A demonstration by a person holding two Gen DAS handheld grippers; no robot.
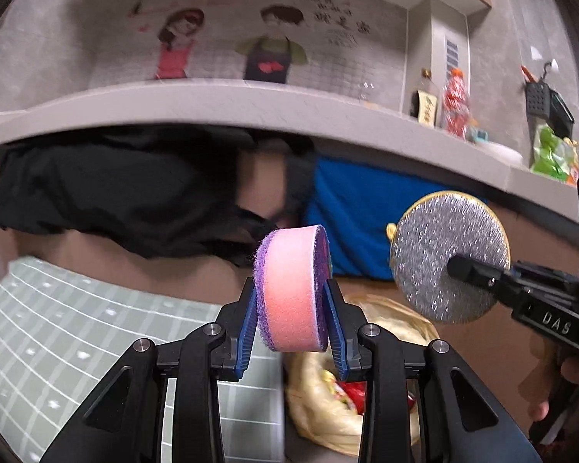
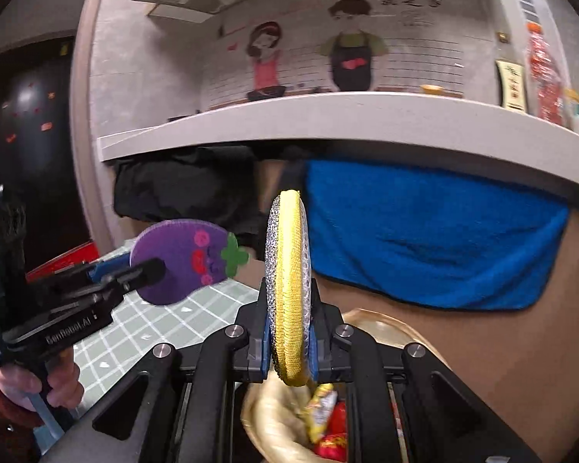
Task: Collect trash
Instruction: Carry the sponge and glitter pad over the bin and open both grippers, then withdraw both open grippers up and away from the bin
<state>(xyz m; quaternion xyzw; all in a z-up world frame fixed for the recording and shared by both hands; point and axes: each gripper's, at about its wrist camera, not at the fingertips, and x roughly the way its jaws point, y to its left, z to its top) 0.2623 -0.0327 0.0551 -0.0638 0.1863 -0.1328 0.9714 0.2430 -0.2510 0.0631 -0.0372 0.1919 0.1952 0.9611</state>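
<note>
My left gripper (image 1: 291,293) is shut on a pink and purple eggplant-shaped sponge (image 1: 289,289), held edge-on in the air. The sponge's purple face with a green stem shows in the right wrist view (image 2: 185,258), where the left gripper (image 2: 150,270) comes in from the left. My right gripper (image 2: 289,320) is shut on a round scouring pad (image 2: 289,289) with a yellow rim and silver mesh. Its silver face shows in the left wrist view (image 1: 449,256), clamped by the right gripper (image 1: 463,268). A yellowish trash bag (image 1: 366,386) with wrappers lies open below both grippers; it also shows in the right wrist view (image 2: 281,416).
A grey counter edge (image 1: 251,104) runs across above. A blue towel (image 2: 424,231) and black cloth (image 1: 115,189) hang under it. A green grid mat (image 1: 58,328) lies at the left. Bottles and snack bags (image 1: 552,154) stand on the counter at the right.
</note>
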